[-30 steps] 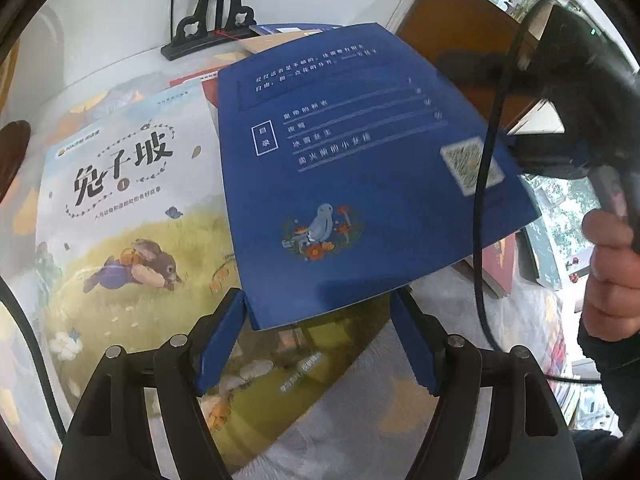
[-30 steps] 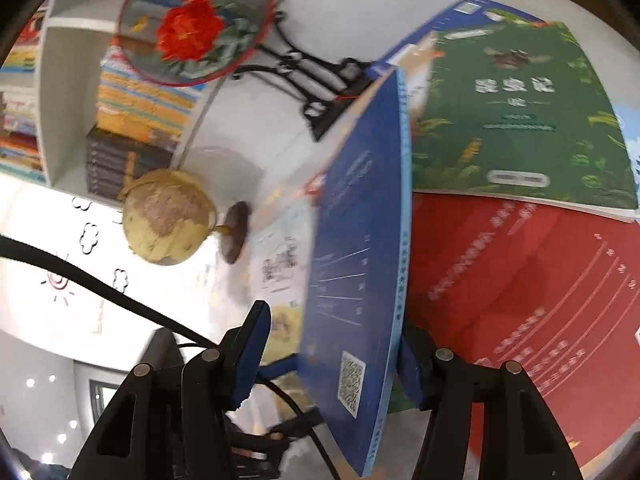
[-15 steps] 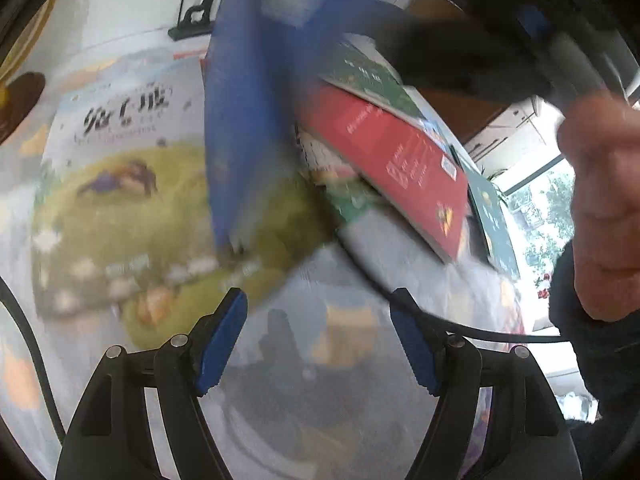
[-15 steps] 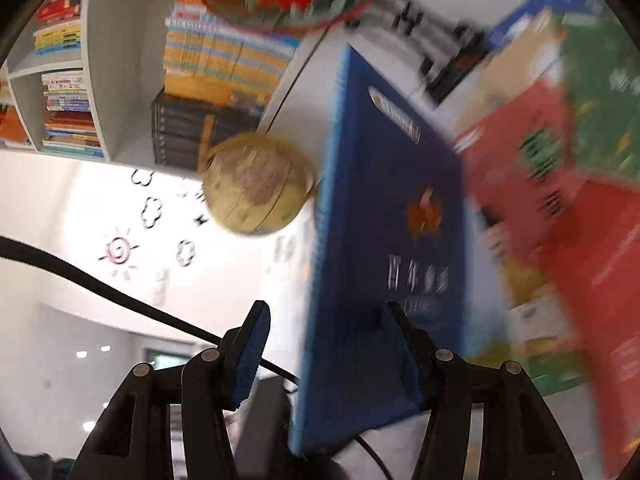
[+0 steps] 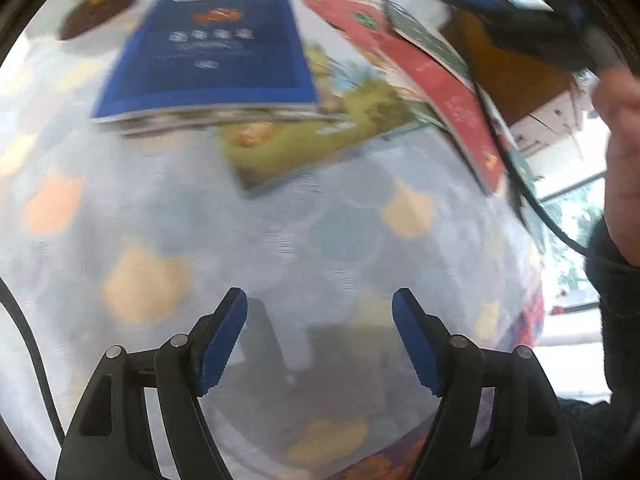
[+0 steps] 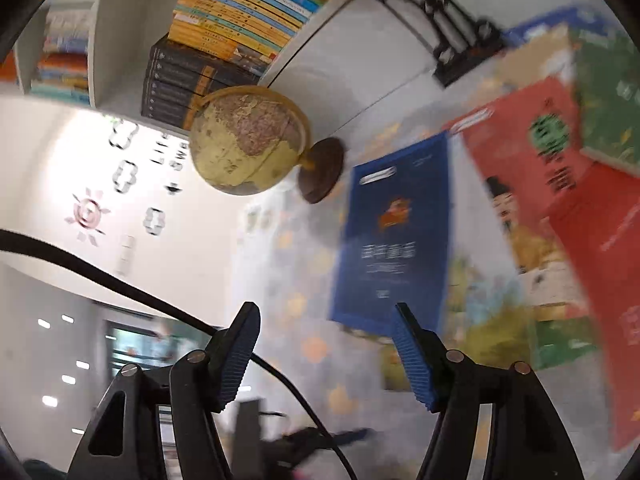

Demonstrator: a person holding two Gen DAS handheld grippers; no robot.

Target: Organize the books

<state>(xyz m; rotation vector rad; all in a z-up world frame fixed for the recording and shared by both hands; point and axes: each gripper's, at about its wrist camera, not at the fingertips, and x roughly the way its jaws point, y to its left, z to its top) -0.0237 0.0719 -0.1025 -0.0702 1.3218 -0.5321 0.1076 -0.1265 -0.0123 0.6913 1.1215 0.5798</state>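
Blue book (image 5: 208, 52), red book (image 5: 452, 92), grey tablecloth (image 5: 280, 240) with orange, blue spots.

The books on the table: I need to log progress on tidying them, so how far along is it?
Early. Done: the blue book lies flat, front cover up, on the yellow-green picture book. In hand: nothing; the left claw is empty and both claws' jaws are opening, the right claw also empty. Left: the red book and the green book lie fanned out and overlapping, not squared into one stack.

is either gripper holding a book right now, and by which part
Nothing is held. The left gripper and right gripper have nothing between their opening jaws; the blue book lies flat on the table, apart from both.
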